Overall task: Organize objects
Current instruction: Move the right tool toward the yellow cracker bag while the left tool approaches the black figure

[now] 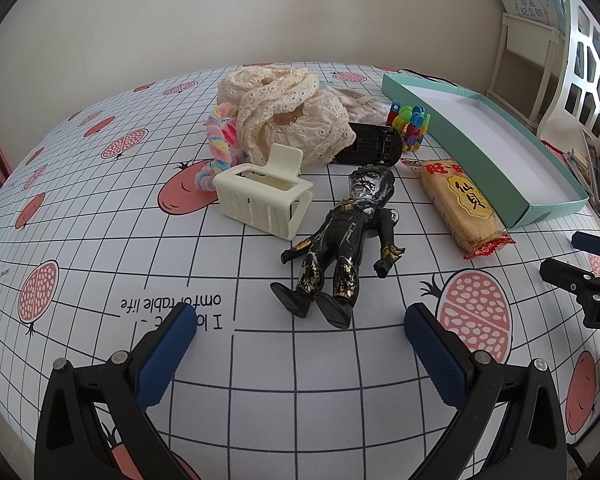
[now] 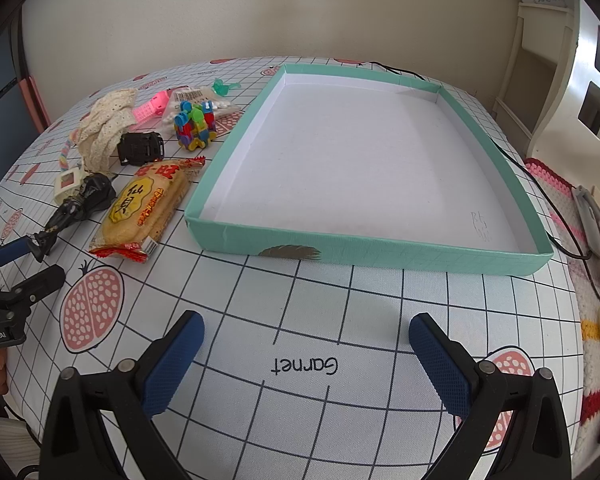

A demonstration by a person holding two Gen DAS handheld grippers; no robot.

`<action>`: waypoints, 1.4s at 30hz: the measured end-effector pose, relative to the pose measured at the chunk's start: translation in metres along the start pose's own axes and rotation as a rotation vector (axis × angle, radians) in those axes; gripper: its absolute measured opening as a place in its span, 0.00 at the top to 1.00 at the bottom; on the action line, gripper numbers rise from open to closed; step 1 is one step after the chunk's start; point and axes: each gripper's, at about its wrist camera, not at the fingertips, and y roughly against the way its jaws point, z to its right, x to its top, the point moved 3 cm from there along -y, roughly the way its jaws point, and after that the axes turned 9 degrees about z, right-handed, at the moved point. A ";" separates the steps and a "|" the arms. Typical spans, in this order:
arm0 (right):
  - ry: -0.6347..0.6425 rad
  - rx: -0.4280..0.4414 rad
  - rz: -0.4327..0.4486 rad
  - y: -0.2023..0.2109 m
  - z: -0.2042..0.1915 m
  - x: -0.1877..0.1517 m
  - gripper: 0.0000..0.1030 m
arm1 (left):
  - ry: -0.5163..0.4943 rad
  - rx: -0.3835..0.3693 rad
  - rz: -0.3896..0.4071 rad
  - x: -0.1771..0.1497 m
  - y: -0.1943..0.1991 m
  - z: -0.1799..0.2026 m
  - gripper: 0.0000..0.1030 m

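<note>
The left gripper [image 1: 300, 332] has its jaws wide apart over the counter [image 1: 300, 392], empty. The black figure [image 1: 340, 240] lies on its back just ahead of them, feet nearest the gap and not touching either pad. Beyond it sit a cream clip [image 1: 264, 196], a lace cloth [image 1: 292, 120] and a snack pack [image 1: 460, 204]. The right gripper [image 2: 306, 338], jaws also apart and empty, faces the teal tray [image 2: 364, 252], which holds nothing.
</note>
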 end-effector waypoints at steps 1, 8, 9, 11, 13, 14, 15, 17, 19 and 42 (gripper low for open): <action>0.000 0.000 0.000 0.000 0.000 0.000 0.00 | 0.000 0.000 0.000 0.000 0.000 0.000 0.00; 0.001 0.000 0.000 0.000 0.000 0.000 0.00 | 0.000 0.000 0.000 0.000 0.000 0.000 0.00; 0.001 0.000 0.000 0.000 0.000 0.000 0.00 | 0.000 0.000 0.000 0.000 0.000 0.000 0.00; 0.002 0.002 -0.002 0.001 -0.001 0.000 0.00 | -0.003 -0.007 0.001 0.001 0.000 -0.002 0.00; 0.005 0.006 -0.003 0.002 -0.001 0.000 0.00 | -0.003 -0.006 0.002 0.001 0.003 -0.003 0.00; 0.009 0.003 -0.004 0.002 -0.002 0.000 0.00 | 0.000 -0.003 0.004 0.001 0.003 -0.004 0.00; 0.018 -0.002 0.004 0.004 -0.003 0.001 0.00 | 0.000 -0.003 0.008 0.001 0.005 -0.004 0.00; 0.044 -0.001 0.040 0.012 -0.009 0.005 0.00 | -0.001 0.005 0.039 0.004 0.011 -0.005 0.00; 0.074 0.010 0.073 0.020 -0.016 0.010 0.00 | -0.007 -0.004 0.073 0.010 0.018 -0.004 0.00; 0.207 0.237 0.060 0.014 -0.107 0.072 0.01 | 0.122 -0.007 0.064 0.037 0.023 -0.040 0.00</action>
